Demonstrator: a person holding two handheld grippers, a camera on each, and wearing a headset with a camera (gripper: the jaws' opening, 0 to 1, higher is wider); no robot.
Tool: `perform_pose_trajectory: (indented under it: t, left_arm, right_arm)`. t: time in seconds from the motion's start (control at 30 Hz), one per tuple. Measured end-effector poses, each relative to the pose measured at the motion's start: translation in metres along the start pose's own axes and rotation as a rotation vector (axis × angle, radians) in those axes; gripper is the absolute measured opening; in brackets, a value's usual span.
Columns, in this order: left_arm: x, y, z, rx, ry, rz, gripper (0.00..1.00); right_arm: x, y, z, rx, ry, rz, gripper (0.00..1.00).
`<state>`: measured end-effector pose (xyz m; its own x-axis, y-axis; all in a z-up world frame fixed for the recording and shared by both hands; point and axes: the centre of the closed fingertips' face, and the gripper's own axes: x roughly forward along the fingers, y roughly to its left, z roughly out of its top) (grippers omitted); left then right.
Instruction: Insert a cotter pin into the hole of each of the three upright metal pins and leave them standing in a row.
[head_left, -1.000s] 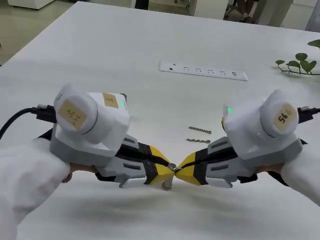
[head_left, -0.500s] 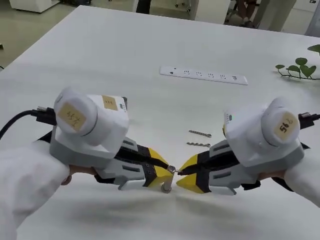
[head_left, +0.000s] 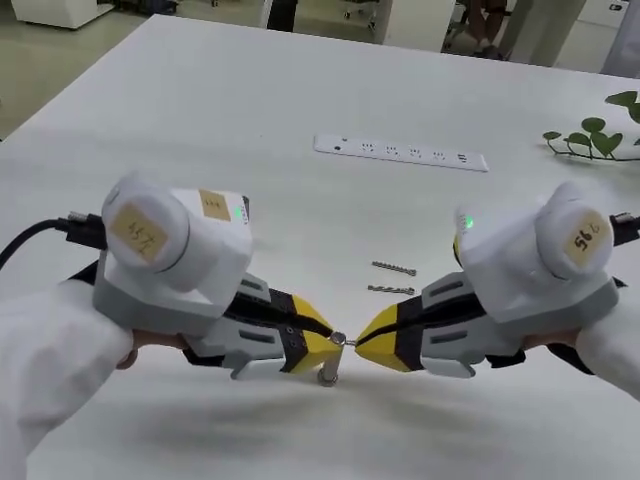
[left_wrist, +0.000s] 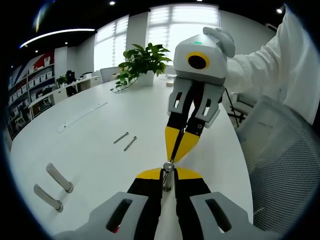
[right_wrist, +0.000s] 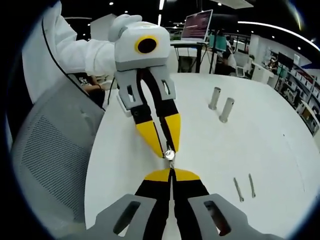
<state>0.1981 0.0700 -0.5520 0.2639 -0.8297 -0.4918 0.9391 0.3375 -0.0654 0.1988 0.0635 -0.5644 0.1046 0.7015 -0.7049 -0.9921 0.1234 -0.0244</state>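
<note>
On the white desk (head_left: 300, 120), the left gripper (head_left: 328, 346) pinches an upright metal pin (head_left: 328, 375) between its fingers, while the right gripper (head_left: 364, 345), fingers pressed on a cotter pin (right_wrist: 170, 163), holds its tip at the pin's head, with two spare cotter pins (head_left: 392, 268) lying just beyond.

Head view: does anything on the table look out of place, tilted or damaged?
Nothing stands out. The left gripper holds one metal pin upright on the table, the other two pins stand upright, and two spare cotter pins lie flat side by side.
</note>
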Motion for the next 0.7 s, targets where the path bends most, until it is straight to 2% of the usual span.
perform_pose_trajectory:
  t: [0.23,0.3,0.37,0.4,0.43,0.53,0.6,0.7]
  left_arm:
    - [-0.001,0.000,0.001,0.004,-0.002,-0.002,0.05]
    - [-0.003,-0.001,0.002,-0.020,-0.009,-0.011,0.04]
    - [-0.006,0.000,0.005,-0.037,-0.035,-0.011,0.00]
    - [-0.008,0.000,0.006,-0.065,-0.045,-0.008,0.00]
    - [-0.008,0.001,0.008,-0.059,-0.062,-0.005,0.00]
    - [-0.011,0.002,0.008,-0.052,-0.068,0.004,0.00]
    - [-0.012,0.002,0.008,-0.048,-0.071,0.004,0.04]
    - [-0.014,0.000,0.006,-0.053,-0.080,0.000,0.15]
  right_arm:
    - [0.001,0.000,0.001,-0.009,0.005,-0.002,0.00]
    - [0.001,0.000,0.000,-0.011,0.008,-0.006,0.00]
    - [0.000,0.000,-0.002,-0.017,0.013,-0.008,0.00]
    - [0.000,0.001,-0.002,-0.018,0.015,-0.005,0.00]
    - [0.000,0.002,-0.003,-0.018,0.016,-0.002,0.03]
    - [0.001,0.004,-0.003,-0.019,0.015,-0.001,0.07]
    - [0.002,0.004,-0.002,-0.017,0.015,-0.004,0.08]
    - [0.004,0.004,0.000,-0.012,0.010,-0.002,0.09]
